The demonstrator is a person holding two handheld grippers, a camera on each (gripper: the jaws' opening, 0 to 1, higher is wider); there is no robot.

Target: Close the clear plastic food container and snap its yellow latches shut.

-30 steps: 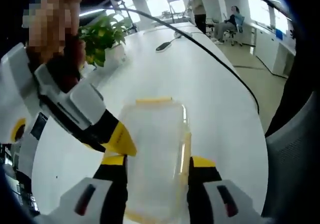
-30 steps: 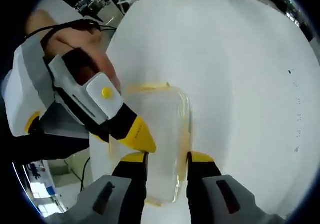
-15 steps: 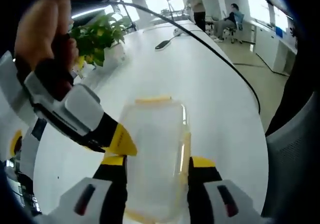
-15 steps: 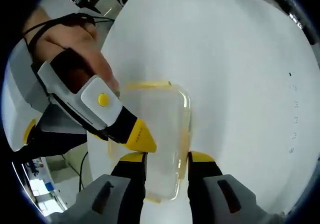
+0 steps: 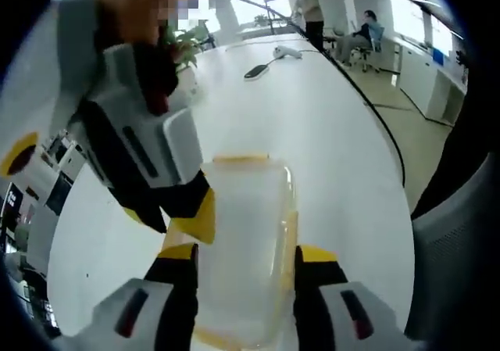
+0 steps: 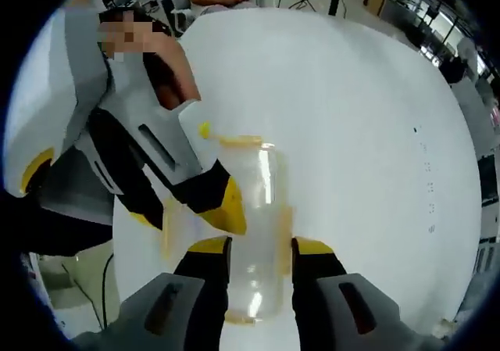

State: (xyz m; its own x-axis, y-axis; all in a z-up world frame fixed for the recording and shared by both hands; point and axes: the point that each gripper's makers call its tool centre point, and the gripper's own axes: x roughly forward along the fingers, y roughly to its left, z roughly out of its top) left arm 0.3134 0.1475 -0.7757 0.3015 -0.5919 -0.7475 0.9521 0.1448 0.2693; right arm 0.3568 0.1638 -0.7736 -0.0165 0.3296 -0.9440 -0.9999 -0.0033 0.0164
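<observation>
The clear plastic food container (image 5: 244, 249) lies on the white table (image 5: 328, 148), toward its near edge, with its lid already on top. In the left gripper view the left gripper (image 5: 244, 259) has its jaws around the container, one on each long side, though I cannot tell if they really press it. The right gripper (image 5: 199, 214) comes from the left and its yellow tip touches the container's side. In the right gripper view the right gripper (image 6: 254, 253) straddles the container (image 6: 254, 234) the same way. One yellow latch (image 5: 241, 159) at the far end looks flat — probably shut. The side latch (image 6: 168, 226) seems still loose, so snapping remains.
</observation>
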